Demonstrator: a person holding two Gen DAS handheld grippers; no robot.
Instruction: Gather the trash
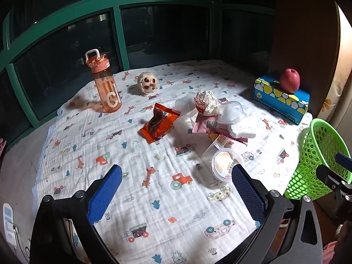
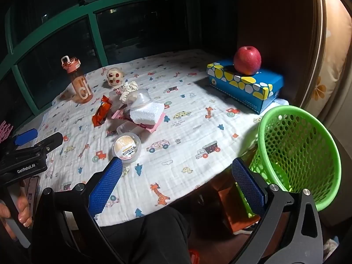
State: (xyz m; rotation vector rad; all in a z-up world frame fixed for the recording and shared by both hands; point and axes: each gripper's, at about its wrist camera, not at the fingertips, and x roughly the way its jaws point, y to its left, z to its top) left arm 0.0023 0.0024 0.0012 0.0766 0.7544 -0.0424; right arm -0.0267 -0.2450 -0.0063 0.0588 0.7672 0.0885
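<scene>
left gripper [image 1: 176, 173] and right gripper [image 2: 177, 169] both gape wide, holding nothing. trash pile [image 1: 206, 114] lies mid-cloth at twelve o'clock of the left gripper; green basket [image 2: 301, 151] at three o'clock.

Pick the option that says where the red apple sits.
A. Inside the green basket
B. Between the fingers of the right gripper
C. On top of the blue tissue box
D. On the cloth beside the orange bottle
C: the red apple rests on the lid of the blue tissue box, apart from the green basket.
</scene>
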